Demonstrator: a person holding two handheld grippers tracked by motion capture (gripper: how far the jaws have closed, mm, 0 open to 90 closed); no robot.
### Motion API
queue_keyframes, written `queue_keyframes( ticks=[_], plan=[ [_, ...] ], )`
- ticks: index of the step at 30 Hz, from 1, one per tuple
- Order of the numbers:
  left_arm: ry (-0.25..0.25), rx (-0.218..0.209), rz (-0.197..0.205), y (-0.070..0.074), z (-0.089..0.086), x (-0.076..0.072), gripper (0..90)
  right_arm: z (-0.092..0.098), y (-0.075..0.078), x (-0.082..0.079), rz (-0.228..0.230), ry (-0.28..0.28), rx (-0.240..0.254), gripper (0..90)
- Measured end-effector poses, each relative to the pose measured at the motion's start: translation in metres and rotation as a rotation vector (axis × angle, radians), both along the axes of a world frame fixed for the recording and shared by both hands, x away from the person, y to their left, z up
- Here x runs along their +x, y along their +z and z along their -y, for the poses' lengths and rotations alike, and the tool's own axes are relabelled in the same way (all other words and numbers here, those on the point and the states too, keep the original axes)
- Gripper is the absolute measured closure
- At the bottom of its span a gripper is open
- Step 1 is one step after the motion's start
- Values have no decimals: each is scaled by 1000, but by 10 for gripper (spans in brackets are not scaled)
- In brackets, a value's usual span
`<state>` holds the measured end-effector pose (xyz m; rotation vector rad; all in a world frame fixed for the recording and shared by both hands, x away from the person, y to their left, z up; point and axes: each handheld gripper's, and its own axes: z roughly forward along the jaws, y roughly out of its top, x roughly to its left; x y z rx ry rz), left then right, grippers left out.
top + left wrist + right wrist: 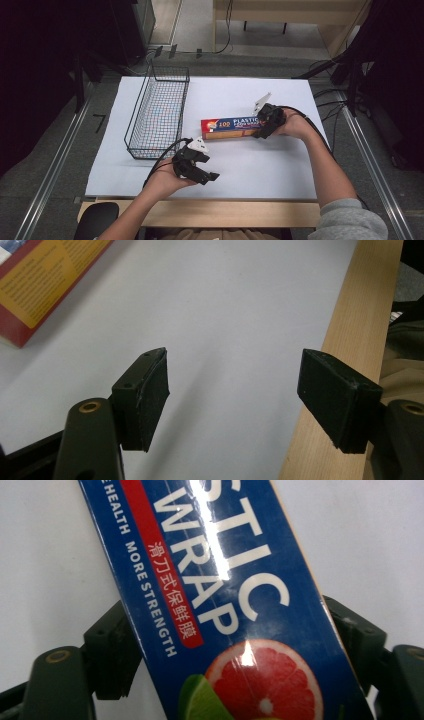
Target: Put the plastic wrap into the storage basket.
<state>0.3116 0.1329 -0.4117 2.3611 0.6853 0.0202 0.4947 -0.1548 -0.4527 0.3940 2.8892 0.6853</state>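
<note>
On the white table [240,170] lie one plastic wrap box [231,127] and one wire basket [159,112], the box just right of the basket. The right gripper [264,125] straddles the box's right end, jaws at its sides; the right gripper view reveals its grapefruit print. The left gripper [235,400] hovers nearer the person, jaws wide and empty.

One plastic wrap box [231,127], one wire basket [159,112], two grippers, left gripper [200,167], right gripper [266,122]
</note>
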Motion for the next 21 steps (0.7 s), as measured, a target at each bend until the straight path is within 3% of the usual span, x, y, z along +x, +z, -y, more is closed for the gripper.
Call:
queue_keyframes(
  ticks=[3,8,12,19,21],
  plan=[
    [7,2,-2,0,-2,1,294,4,3,1,-19,15,27,293],
    [6,-2,-3,0,-2,1,294,7,7,0,-30,35,33,339],
    [10,-3,-1,1,-3,1,295,12,8,3,-115,7,73,398],
    [9,-5,-2,1,-5,2,295,14,13,2,-168,-54,77,406],
    [10,-9,-2,2,-5,2,295,15,16,1,-158,-53,84,406]
  ],
)
